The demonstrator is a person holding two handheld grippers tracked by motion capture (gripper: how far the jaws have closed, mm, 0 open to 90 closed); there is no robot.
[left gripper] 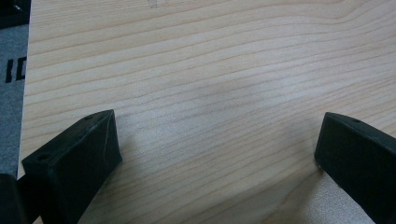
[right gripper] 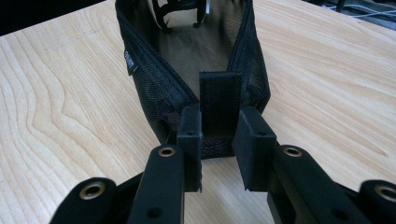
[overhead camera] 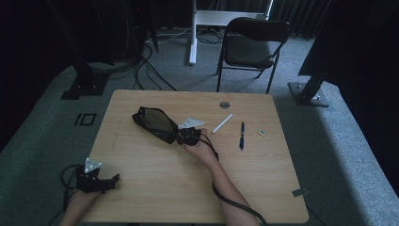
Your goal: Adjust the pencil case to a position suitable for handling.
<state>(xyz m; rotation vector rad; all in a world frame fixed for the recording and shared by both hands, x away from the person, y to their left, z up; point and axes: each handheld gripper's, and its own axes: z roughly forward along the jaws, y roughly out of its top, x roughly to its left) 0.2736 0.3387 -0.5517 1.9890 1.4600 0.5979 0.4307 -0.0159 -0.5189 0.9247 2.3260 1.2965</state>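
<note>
The right claw (right gripper: 219, 154) is pinched tight on the end tab of the black mesh pouch (overhead camera: 154, 122) — the pouch lies unzipped near the middle of the counter (overhead camera: 155, 188). The left claw (left gripper: 215, 154) sits at the counter's near left corner — wide apart, holding nothing.

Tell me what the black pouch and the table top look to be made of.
Black pouch: looks like woven mesh fabric, matte, with a zip along its open edge; the weave shows on the tab between the right gripper fingers. Table top: pale wood or wood-look laminate, smooth with a slight sheen; wavy grain lines show, but which one is unclear.
</note>
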